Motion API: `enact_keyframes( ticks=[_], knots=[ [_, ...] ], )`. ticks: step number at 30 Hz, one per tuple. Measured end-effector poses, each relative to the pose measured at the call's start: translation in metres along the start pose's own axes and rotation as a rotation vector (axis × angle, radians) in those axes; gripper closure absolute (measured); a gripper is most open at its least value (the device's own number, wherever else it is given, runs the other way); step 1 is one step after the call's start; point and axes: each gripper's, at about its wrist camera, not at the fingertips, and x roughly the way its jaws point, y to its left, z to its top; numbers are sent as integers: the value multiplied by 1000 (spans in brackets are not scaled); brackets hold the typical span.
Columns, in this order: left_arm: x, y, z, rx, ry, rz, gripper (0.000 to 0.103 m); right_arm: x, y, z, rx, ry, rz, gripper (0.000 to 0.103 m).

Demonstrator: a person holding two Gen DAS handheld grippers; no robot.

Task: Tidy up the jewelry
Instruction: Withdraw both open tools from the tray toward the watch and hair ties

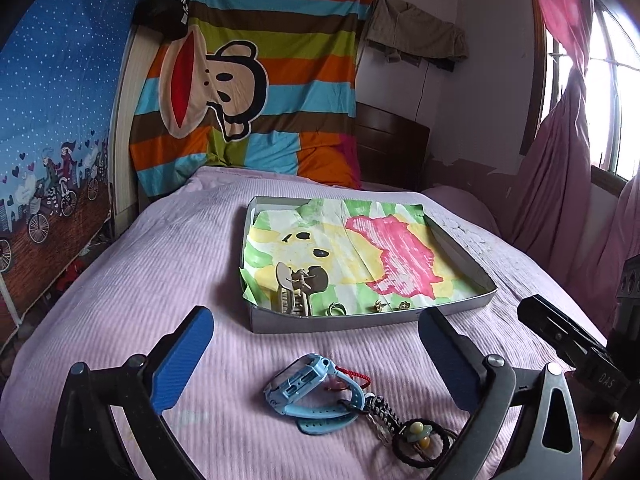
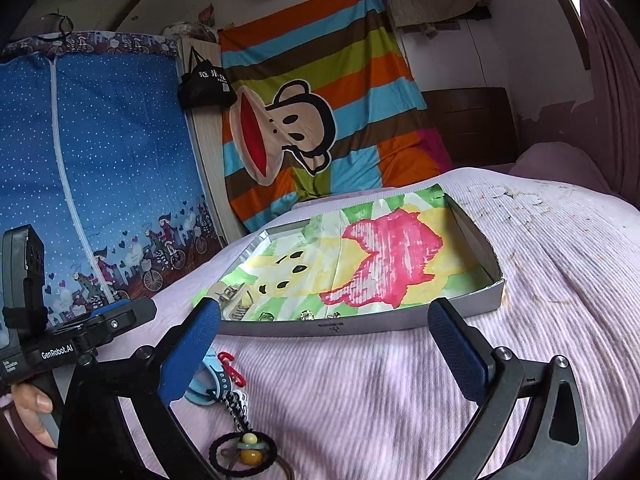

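A shallow grey box point(image 1: 360, 322) lined with a painted paper lies on the pink bed. In it are a beige hair claw point(image 1: 292, 290), a ring point(image 1: 337, 309) and two small gold earrings point(image 1: 390, 305). On the bed before it lie a light blue watch point(image 1: 308, 388), a red cord point(image 1: 356, 376), a braided strap point(image 1: 380, 416) and a black hair tie with beads point(image 1: 420, 438). My left gripper point(image 1: 316, 356) is open and empty above the watch. My right gripper point(image 2: 324, 344) is open and empty, right of the watch point(image 2: 212, 376) and hair tie point(image 2: 244, 450), near the box point(image 2: 320, 326).
The bed has a pink ribbed cover point(image 1: 140, 272). A striped monkey blanket point(image 1: 248, 92) hangs at the head, a blue wardrobe cover point(image 1: 44, 128) stands to the left, and pink curtains point(image 1: 560, 152) and a window are to the right.
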Motion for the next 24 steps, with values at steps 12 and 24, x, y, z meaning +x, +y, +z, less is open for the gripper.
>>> enact_keyframes(
  ticks=[12, 24],
  knots=[
    [-32, -2, -25, 47, -16, 11, 0, -49, 11, -24, -14, -39, 11, 1],
    [-51, 2, -51, 55, -7, 22, 0, -78, 23, -51, -72, -40, -21, 1]
  ],
)
